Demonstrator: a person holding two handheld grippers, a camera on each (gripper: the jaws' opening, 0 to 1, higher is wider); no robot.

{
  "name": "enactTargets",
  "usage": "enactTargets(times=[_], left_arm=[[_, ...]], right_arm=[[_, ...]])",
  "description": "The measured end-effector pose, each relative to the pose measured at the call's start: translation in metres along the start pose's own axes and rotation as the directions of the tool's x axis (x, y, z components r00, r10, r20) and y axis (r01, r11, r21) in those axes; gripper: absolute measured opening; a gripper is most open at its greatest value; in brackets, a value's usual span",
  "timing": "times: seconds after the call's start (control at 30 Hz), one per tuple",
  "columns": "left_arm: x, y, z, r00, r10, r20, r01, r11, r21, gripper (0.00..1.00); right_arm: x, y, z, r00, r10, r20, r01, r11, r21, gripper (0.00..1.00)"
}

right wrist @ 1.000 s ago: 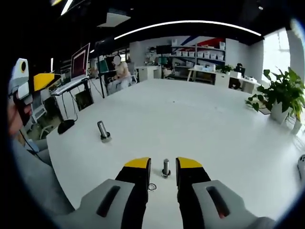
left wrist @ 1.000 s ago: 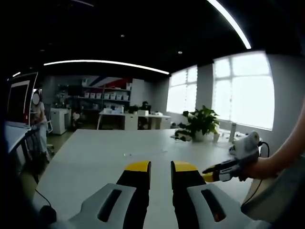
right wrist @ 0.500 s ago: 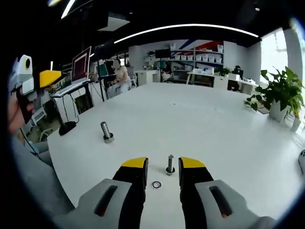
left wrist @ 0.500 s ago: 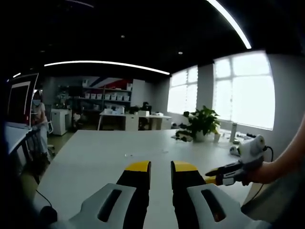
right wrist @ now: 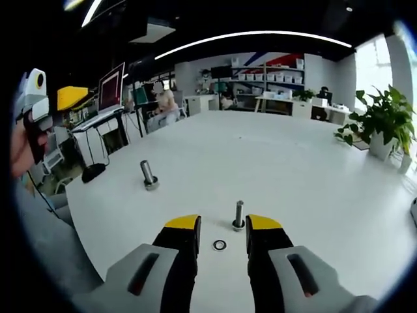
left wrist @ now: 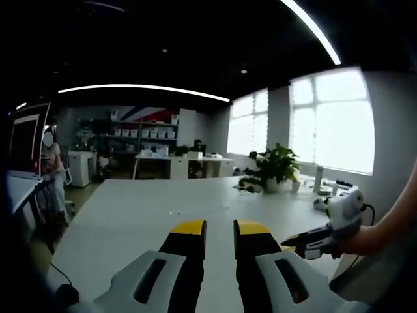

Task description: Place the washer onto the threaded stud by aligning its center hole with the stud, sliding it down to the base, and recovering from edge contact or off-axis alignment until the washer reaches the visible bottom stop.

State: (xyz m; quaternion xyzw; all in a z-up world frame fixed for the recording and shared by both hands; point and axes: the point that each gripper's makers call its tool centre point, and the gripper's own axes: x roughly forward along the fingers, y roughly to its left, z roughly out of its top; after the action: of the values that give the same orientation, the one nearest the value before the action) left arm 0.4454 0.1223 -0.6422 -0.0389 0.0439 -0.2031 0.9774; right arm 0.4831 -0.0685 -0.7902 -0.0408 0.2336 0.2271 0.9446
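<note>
Washer point(right wrist: 219, 245), small flat metal ring, lies on smooth white worktop point(right wrist: 293, 169) between right claw's point(right wrist: 223, 225) wide-apart jaws, beside upright threaded stud point(right wrist: 239, 216); left claw point(left wrist: 219, 228) narrow, empty.

Left gripper point(left wrist: 219, 229): two black jaws, yellow tips, grey housings each with a dark slanted slot. Right gripper point(right wrist: 222, 225): same build, black jaws, yellow tips, slotted grey housings. Seen side-on in the left gripper view, white body, dark cable trailing behind.

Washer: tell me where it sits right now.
In the right gripper view, the washer lies flat on the white table, between the open right gripper's jaws, just short and left of the nearer threaded stud.
</note>
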Motion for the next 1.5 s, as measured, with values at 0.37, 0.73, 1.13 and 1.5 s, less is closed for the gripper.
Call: enactTargets(times=[0.37, 0.73, 1.13, 1.5], left_arm=[[0.0, -0.003, 0.0, 1.0, -0.009, 0.001, 0.009, 1.0, 0.019, 0.15], [-0.001, -0.003, 0.001, 1.0, -0.007, 0.003, 0.007, 1.0, 0.013, 0.15], [-0.002, -0.002, -0.001, 1.0, -0.001, -0.004, 0.001, 1.0, 0.007, 0.15], [-0.001, 0.0, -0.004, 1.0, 0.004, -0.011, -0.004, 1.0, 0.01, 0.15]], right_arm=[[0.009, 0.01, -0.025, 0.998, 0.021, -0.061, -0.022, 0.999, -0.025, 0.3], [0.019, 0.011, -0.049, 0.992, 0.026, -0.121, -0.03, 0.999, -0.032, 0.29], [0.024, 0.012, -0.066, 0.986, 0.033, -0.165, -0.038, 0.999, -0.022, 0.29], [0.029, 0.011, -0.073, 0.983, 0.035, -0.179, -0.04, 0.999, -0.023, 0.28]])
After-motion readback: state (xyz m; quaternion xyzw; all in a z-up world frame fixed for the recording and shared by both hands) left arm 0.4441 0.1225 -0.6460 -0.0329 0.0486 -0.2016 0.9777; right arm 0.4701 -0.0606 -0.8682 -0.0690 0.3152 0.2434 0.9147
